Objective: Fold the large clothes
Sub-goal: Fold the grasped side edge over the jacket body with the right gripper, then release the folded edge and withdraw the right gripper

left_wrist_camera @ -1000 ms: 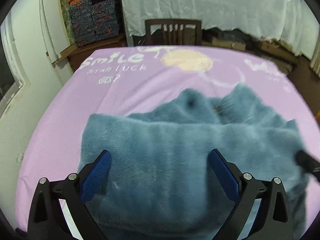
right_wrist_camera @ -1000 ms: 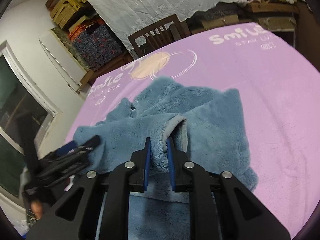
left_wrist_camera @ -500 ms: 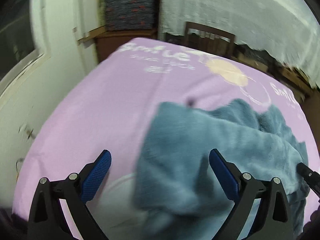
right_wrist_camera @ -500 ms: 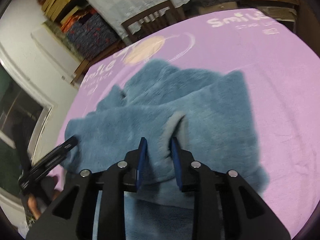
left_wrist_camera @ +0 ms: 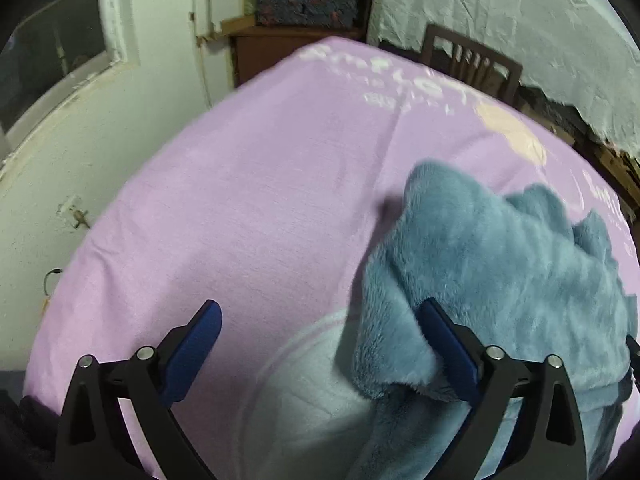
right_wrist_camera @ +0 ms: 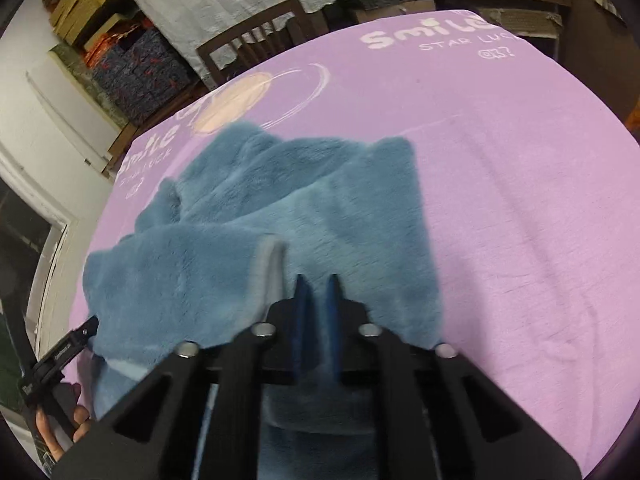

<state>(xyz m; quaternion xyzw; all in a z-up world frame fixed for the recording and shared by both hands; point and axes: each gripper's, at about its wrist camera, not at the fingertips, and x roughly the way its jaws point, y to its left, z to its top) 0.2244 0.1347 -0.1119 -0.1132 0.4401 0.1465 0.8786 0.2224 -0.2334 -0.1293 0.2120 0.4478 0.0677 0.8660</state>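
My fluffy blue fleece top (right_wrist_camera: 256, 240) lies in a soft heap on the pink bed sheet (right_wrist_camera: 500, 180), on the side near me. One part is already folded over the rest.

My right claw (right_wrist_camera: 318, 292) has just been closing. Its blue pads are now nearly together, low over the fleece. I cannot tell if they pinch any fleece or not.

My left claw (left_wrist_camera: 320, 344) is wide apart. Its left pad is over bare sheet. Its right pad (left_wrist_camera: 444, 344) touches the near corner of the fleece, where the edge curls up. Nothing is squeezed in it.

I think the step now is to catch that left corner. To do it well, I should slide the left claw sideways so the thick edge sits right between both pads. Then I should squeeze firmly, because fluffy cloth can slip. Both claws should then lift evenly, so the fold stays straight and flat.
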